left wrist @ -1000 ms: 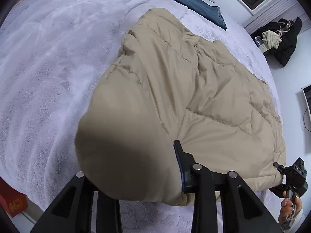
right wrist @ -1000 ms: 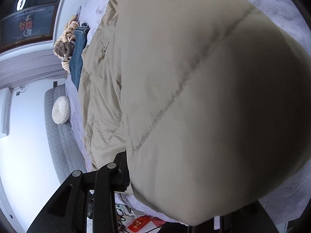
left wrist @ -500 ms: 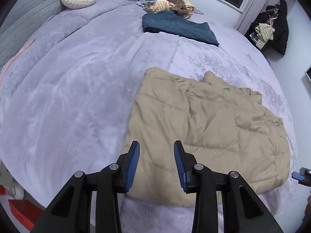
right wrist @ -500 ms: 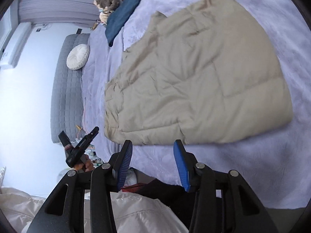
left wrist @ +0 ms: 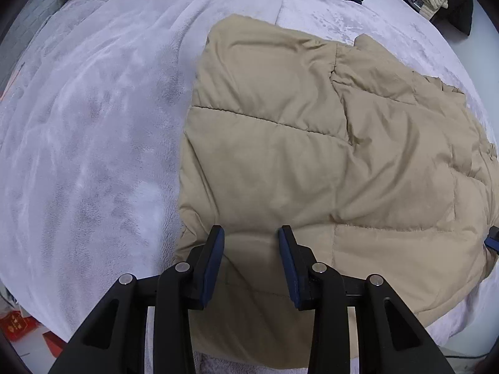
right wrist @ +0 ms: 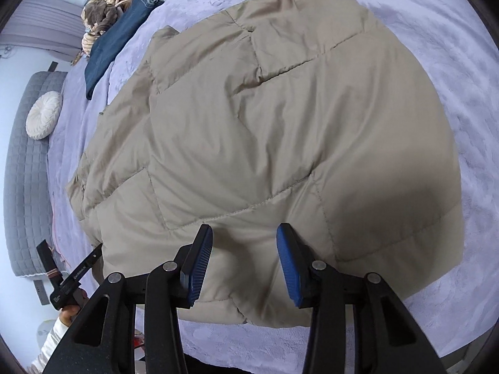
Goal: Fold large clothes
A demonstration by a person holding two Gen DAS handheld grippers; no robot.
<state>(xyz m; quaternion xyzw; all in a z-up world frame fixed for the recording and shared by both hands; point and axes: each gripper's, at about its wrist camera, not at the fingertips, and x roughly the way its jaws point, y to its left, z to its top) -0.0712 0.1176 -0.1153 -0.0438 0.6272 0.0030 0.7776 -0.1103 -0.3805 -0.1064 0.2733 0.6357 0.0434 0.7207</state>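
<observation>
Both grippers have been brought down closer to the folded garment since half a second ago, when they were held higher above the bed, and a second ago the padded fabric was still lifted up against the lenses. Now the left gripper (left wrist: 251, 258) is seen with its blue-padded jaws spread wide and nothing held between them, poised over the near left corner of the beige puffer jacket (left wrist: 327, 143). The right gripper (right wrist: 244, 258) is likewise held wide open and empty, over the near hem of the beige puffer jacket (right wrist: 265, 124). The jacket is laid flat on the lavender bedspread (left wrist: 87, 118), doubled over into a roughly rectangular bundle, its rumpled edges showing on the far right. At least one fold is judged complete; whether a further fold or only smoothing is intended cannot be told from these views, and a fresh grasp at the near edge would be needed for either. Folded blue jeans (right wrist: 115, 43) and a heap of other clothes (right wrist: 109, 9) are left at the far side of the bed, near a round white cushion (right wrist: 42, 115).
</observation>
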